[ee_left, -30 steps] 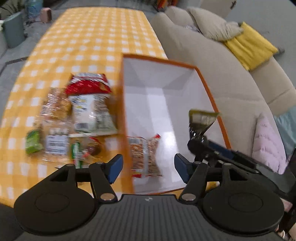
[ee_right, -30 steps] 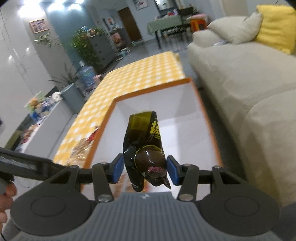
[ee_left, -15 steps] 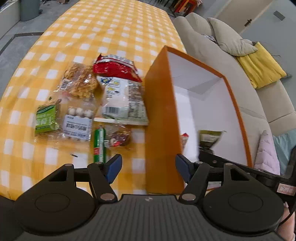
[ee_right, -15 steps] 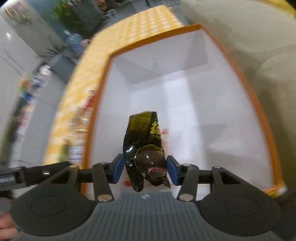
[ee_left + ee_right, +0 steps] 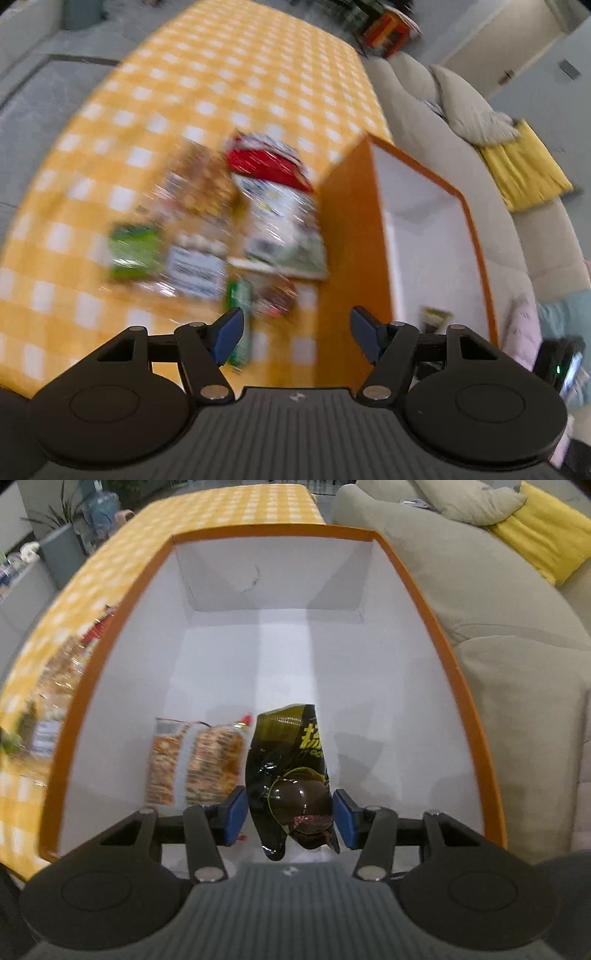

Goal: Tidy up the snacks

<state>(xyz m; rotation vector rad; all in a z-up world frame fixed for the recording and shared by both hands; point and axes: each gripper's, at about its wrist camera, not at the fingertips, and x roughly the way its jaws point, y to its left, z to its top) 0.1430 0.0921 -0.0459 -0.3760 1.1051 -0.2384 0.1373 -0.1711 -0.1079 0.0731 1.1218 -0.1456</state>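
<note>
Inside box (image 5: 461, 686): 2 packets; outside, maybe 7.

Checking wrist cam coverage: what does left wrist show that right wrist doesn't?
Left wrist only: the open left tool, nothing between its fingers, and a green stick pack on the checked tablecloth.
Right wrist only: the right tool shut on a dark snack bag, and an orange cracker pack on the box floor.
Both: the orange box and the beige sofa.
</note>
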